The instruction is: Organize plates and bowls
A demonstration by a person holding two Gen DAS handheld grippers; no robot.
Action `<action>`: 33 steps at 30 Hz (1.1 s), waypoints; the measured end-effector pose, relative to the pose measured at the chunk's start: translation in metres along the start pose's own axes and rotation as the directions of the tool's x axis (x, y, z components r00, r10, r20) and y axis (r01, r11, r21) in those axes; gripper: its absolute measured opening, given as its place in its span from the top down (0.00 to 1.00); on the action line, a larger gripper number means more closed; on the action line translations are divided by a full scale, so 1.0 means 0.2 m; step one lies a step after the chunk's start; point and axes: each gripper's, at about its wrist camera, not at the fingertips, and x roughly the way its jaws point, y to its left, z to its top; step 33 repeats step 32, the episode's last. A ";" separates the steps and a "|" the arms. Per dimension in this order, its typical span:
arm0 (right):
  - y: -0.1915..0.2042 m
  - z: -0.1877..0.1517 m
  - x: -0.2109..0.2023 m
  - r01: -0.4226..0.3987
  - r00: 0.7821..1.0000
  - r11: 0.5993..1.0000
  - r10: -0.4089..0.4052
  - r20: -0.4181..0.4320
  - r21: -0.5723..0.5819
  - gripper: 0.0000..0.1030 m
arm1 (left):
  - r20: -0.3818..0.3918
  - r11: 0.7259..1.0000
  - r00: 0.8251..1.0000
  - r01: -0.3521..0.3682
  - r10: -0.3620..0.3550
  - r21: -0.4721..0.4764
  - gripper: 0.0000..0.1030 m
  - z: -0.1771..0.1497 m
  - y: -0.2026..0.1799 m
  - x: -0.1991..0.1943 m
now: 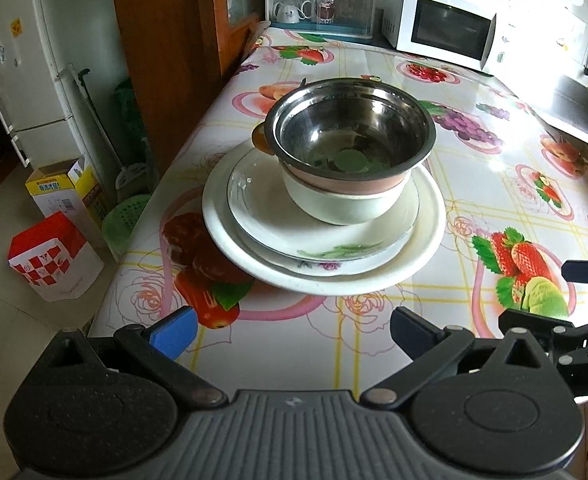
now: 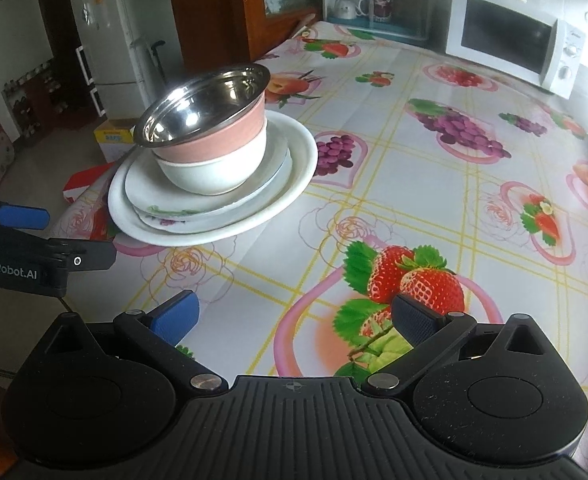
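Both claws, left claw (image 1: 294, 336) and right claw (image 2: 294, 320), stand released and empty. The steel bowl (image 1: 349, 128) sits tilted atop nested bowls on stacked plates (image 1: 321, 276) near the counter (image 1: 473, 168) edge; a nudge could topple it.

Steel bowl (image 1: 349, 128) nested in pink bowl (image 1: 349, 186), in white bowl (image 1: 333, 206), atop two stacked white plates (image 1: 321, 276).
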 end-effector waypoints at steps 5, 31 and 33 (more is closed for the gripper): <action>0.01 0.00 0.01 -0.004 1.000 1.000 0.004 -0.008 -0.006 0.00 | -0.011 1.000 1.000 0.001 -0.001 0.001 0.00 -0.01 0.00 0.01; 0.01 -0.02 0.05 -0.010 0.999 1.000 0.010 -0.038 -0.005 0.00 | -0.053 0.999 0.999 -0.003 0.005 0.035 0.00 -0.04 -0.03 0.07; 0.01 -0.02 0.06 -0.008 0.999 1.000 0.008 -0.037 -0.002 0.00 | -0.053 0.999 0.999 -0.003 0.005 0.039 0.00 -0.04 -0.04 0.08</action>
